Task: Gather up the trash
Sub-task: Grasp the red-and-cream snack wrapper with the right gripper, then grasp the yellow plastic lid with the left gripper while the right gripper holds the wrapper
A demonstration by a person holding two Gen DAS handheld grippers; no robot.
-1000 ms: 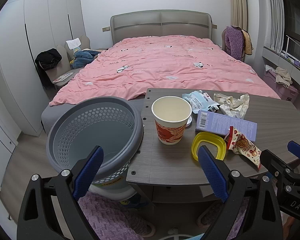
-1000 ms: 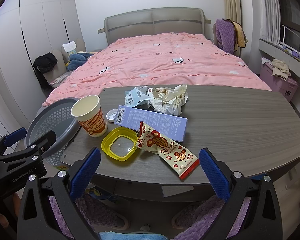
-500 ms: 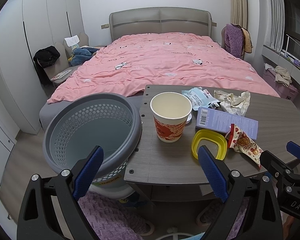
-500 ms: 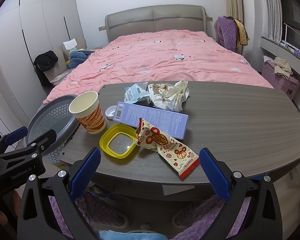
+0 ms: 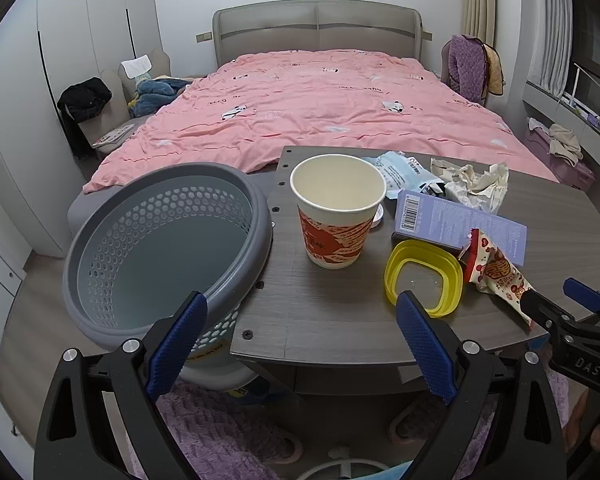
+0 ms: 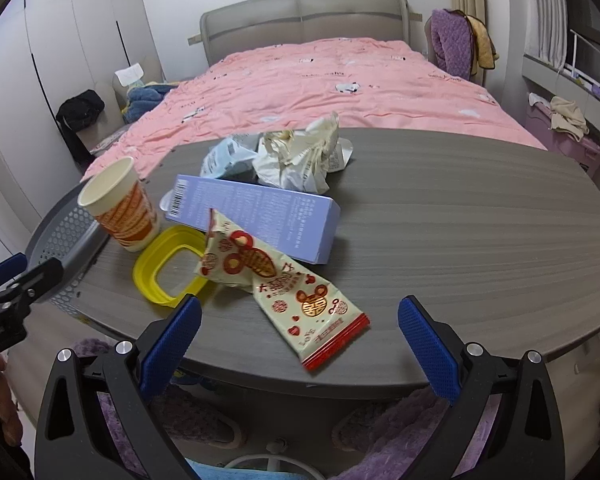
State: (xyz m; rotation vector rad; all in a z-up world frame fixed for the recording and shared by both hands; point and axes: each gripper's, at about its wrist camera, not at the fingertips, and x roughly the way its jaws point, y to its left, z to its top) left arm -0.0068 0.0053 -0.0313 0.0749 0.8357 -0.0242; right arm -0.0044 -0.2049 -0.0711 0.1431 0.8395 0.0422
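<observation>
Trash lies on a grey wooden table (image 6: 460, 240): a paper cup (image 5: 336, 210) (image 6: 118, 204), a yellow lid (image 5: 422, 276) (image 6: 168, 268), a red-and-cream snack wrapper (image 6: 284, 284) (image 5: 496, 272), a lilac box (image 6: 256, 216) (image 5: 460, 220), crumpled paper (image 6: 300, 156) and a pale blue packet (image 6: 224, 158). A grey perforated basket (image 5: 164, 248) stands at the table's left end. My left gripper (image 5: 300, 344) is open before the cup and basket. My right gripper (image 6: 300, 340) is open, just short of the snack wrapper.
A bed with a pink duvet (image 5: 320, 100) lies behind the table. A chair with clothes (image 5: 100, 108) stands at the left wall. A purple garment (image 6: 452, 44) hangs at the right. A purple rug (image 5: 220, 432) lies under the table.
Both grippers have moved forward toward the table. The right one has closed in on the snack wrapper. Nothing has been taken hold of.
</observation>
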